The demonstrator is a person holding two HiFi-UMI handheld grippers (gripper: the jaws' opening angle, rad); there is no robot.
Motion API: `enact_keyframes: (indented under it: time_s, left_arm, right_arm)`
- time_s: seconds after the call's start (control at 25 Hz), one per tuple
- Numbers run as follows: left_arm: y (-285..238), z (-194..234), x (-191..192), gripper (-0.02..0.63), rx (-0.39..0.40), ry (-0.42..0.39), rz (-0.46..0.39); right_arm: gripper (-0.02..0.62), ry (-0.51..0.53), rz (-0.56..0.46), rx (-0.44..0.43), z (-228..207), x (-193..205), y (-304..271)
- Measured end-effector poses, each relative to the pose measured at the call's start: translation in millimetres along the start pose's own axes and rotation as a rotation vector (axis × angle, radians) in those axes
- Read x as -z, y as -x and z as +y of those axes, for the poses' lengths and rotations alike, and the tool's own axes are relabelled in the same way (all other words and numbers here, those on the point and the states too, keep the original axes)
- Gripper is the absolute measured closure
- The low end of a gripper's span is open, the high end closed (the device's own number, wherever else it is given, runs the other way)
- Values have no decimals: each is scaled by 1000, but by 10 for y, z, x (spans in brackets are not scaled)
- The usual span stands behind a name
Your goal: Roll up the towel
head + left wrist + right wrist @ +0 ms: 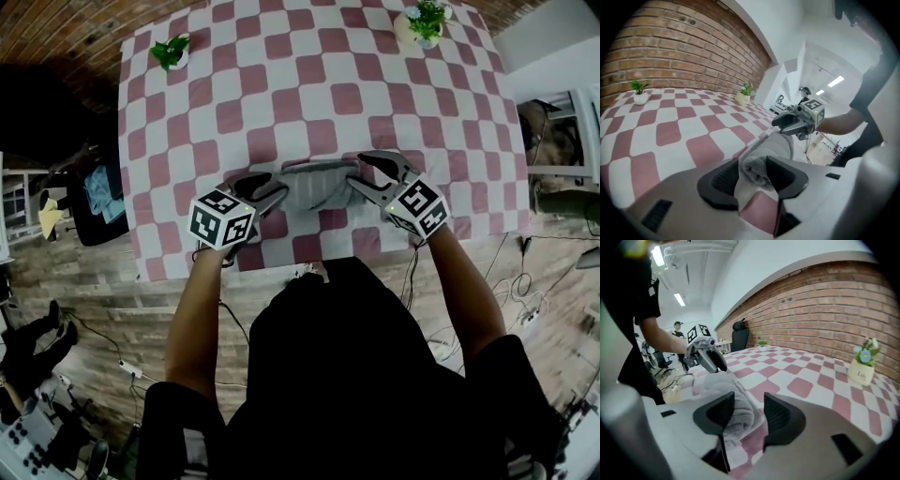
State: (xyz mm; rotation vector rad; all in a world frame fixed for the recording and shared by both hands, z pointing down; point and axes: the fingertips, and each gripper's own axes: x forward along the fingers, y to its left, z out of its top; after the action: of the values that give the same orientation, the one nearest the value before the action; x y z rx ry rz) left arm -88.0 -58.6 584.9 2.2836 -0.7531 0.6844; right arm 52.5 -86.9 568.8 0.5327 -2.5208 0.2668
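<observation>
A rolled grey towel (319, 184) lies on a checkered table (309, 84). The left gripper (275, 186) clamps one end, and the right gripper (358, 173) loosely straddles the other.

Towel (319, 185) ends — behind left tongs (270, 194), right tongs (367, 174)

My towel (319, 183) is soft, nubbly grey terry cloth, the tablecloth (309, 84) is smooth matt checked cloth, my left gripper (752, 171) and right gripper (750, 413) are matt grey plastic with ribbed black pads (723, 177), the wall (825, 301) is rough brick and the floor (112, 300) is worn wood.
</observation>
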Motion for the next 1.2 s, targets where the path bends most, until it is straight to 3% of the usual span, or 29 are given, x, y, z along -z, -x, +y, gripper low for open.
enact_keyframes:
  time_s: [0.08,0.16,0.28,0.4,0.52,0.6,0.8,0.92,1.08,1.2]
  left_arm:
    - [-29,116,-82,427,-71,-3,-8]
    - [-56,200,-158,435,-139,-24,-12]
    - [-92,275,-222,441,-212,-58,-9]
    - [-123,287,-247,458,-234,-83,-9]
    - [-128,286,-267,454,-237,-93,-25]
    - [-113,274,-290,444,-234,-94,-39]
    - [87,148,-369,428,-229,-64,-116]
    - [201,-22,-358,411,-223,-90,-155]
    - [-4,-96,-146,413,-246,-123,-92]
    - [-56,-71,-107,417,-285,-139,-105]
  right_arm:
    - [400,6,-19,106,-152,-82,-18]
    - [403,29,-65,157,-169,-240,45]
    - [431,97,-157,102,161,-507,218]
    - [449,223,-64,41,529,-346,201]
    - [451,302,88,88,524,64,46]
    - [470,332,123,113,488,190,-16]
    - [471,324,112,112,476,200,-29]
    - [471,315,114,99,502,204,-16]
    - [469,311,117,82,549,207,-6]
    - [466,273,75,67,605,78,58]
